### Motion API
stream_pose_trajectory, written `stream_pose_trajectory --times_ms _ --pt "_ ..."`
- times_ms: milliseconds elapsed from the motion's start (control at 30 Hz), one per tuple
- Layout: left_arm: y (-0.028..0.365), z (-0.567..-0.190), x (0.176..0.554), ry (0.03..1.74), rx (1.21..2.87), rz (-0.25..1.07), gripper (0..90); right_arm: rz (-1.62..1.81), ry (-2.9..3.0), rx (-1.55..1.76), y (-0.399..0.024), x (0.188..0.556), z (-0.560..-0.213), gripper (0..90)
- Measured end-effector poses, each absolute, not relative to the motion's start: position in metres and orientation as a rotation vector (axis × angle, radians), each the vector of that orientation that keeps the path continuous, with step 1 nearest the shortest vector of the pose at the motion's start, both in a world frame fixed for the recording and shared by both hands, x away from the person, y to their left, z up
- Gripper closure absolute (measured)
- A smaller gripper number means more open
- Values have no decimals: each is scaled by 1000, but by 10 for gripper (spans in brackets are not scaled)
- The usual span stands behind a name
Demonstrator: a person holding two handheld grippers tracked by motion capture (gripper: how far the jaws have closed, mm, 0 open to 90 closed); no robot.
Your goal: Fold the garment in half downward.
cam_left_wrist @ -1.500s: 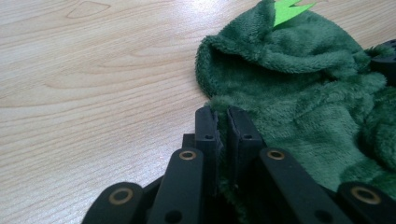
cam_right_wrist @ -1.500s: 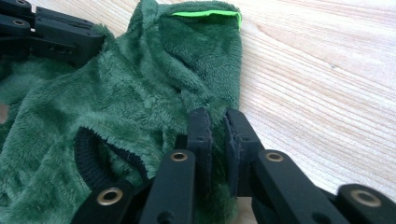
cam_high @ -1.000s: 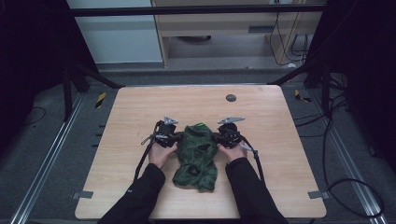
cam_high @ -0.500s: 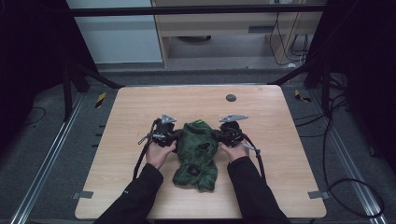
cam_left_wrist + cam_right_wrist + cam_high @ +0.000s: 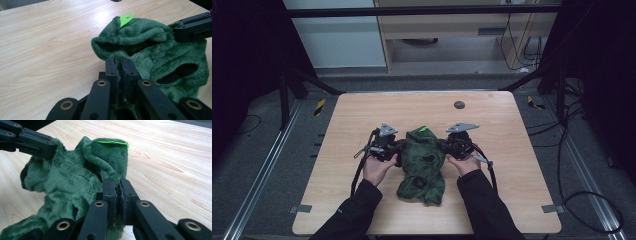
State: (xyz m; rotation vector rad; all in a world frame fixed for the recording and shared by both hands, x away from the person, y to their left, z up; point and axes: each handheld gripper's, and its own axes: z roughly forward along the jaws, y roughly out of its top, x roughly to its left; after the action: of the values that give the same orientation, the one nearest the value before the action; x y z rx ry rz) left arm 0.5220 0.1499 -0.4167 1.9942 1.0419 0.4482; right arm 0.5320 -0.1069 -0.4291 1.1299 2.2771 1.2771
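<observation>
**Both tools pinch the green fleece garment**

The left tool [image 5: 398, 148] and right tool [image 5: 443, 146] face each other across the middle of the tabletop [image 5: 352, 115], each with jaws pressed together on an upper edge of the green fleece garment [image 5: 422, 162]. The hands grip from behind, forearms angled inward from the near edge. The garment's lower part droops onto the tabletop toward the person.

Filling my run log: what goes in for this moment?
left hand-held gripper: shut on green fleece garment | right hand-held gripper: shut on garment
</observation>
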Motion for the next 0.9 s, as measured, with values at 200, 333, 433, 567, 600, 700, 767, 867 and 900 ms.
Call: stream_pose_trajectory --times_ms 200,333,433,567,600,700,767,867,900 --pt "151 -414 510 1015 2001 448 852 1283 2299 1066 -105 521 -424 849" --pt "151 -417 502 993 2016 450 852 1297 2308 1047 -107 513 -426 848" --pt "154 -418 499 992 2019 439 852 1310 2311 1033 -108 507 -427 848" --pt "155 -421 495 989 2026 432 852 1308 2321 1014 -108 500 -428 848" --pt "155 -421 493 987 2027 428 852 1309 2325 1014 -108 499 -429 848" --pt "155 -422 490 981 2034 423 852 1312 2330 1009 -109 495 -430 848" --pt "155 -423 487 976 2035 418 851 1314 2331 1000 -110 492 -432 847" --pt "155 -425 481 965 2051 416 851 1321 2335 994 -111 487 -432 847" --pt "156 -426 479 963 2053 414 852 1322 2336 988 -112 486 -432 847"
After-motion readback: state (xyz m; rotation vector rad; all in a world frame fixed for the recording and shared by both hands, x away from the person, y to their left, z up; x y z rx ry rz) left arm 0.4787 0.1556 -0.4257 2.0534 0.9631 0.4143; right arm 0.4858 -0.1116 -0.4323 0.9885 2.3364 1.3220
